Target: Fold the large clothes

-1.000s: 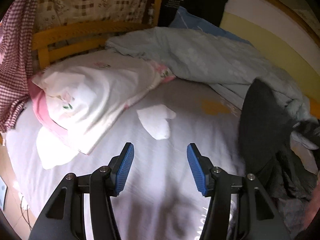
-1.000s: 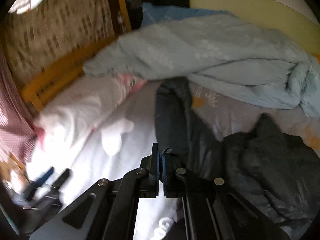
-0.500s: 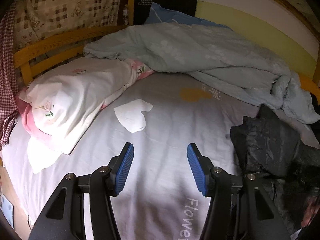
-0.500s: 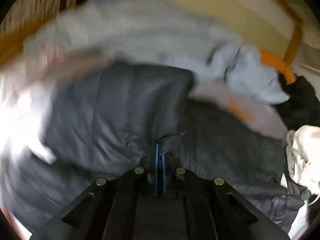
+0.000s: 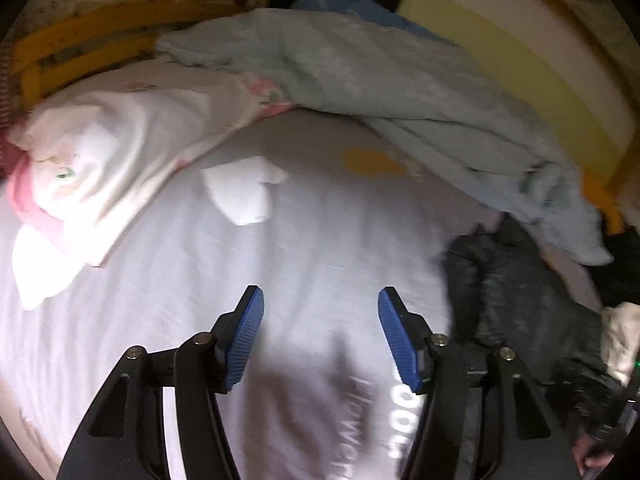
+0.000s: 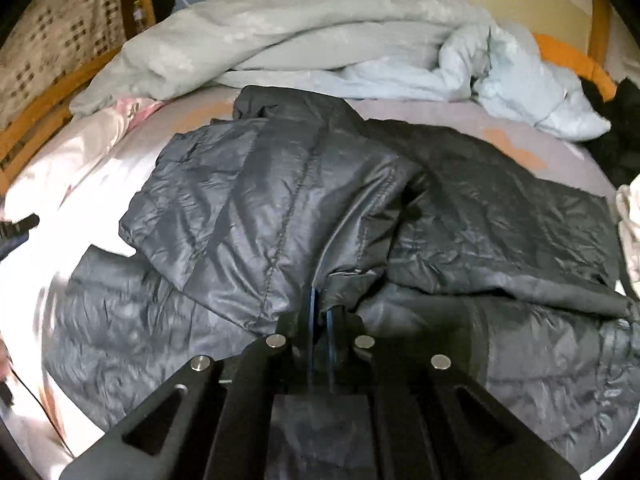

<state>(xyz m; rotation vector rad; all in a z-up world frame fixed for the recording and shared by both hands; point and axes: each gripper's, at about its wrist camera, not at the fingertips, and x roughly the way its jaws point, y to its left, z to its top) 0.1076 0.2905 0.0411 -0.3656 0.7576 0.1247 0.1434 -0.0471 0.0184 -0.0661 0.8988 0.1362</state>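
Observation:
A dark grey puffer jacket [image 6: 320, 200] lies spread and crumpled on the pale bed sheet [image 6: 80, 200]. My right gripper [image 6: 320, 312] is shut on a fold of the jacket's fabric at its near edge. In the left wrist view the jacket [image 5: 520, 292] lies at the right, beside my left gripper [image 5: 320, 332]. That gripper is open and empty, with its blue pads [image 5: 244, 336] wide apart above the bare sheet [image 5: 300, 240]. The left gripper's tip shows at the left edge of the right wrist view [image 6: 16, 228].
A light blue duvet [image 6: 340, 40] is bunched along the back of the bed. A white and pink pillow [image 5: 112, 152] lies at the left by the wooden bed frame [image 5: 80, 36]. A cream garment [image 5: 620, 336] and dark clothes [image 6: 616, 128] lie at the right.
My right gripper has swung round with the jacket, which now lies spread on the bed in front of it. My left gripper stays open and has shifted slightly over the sheet.

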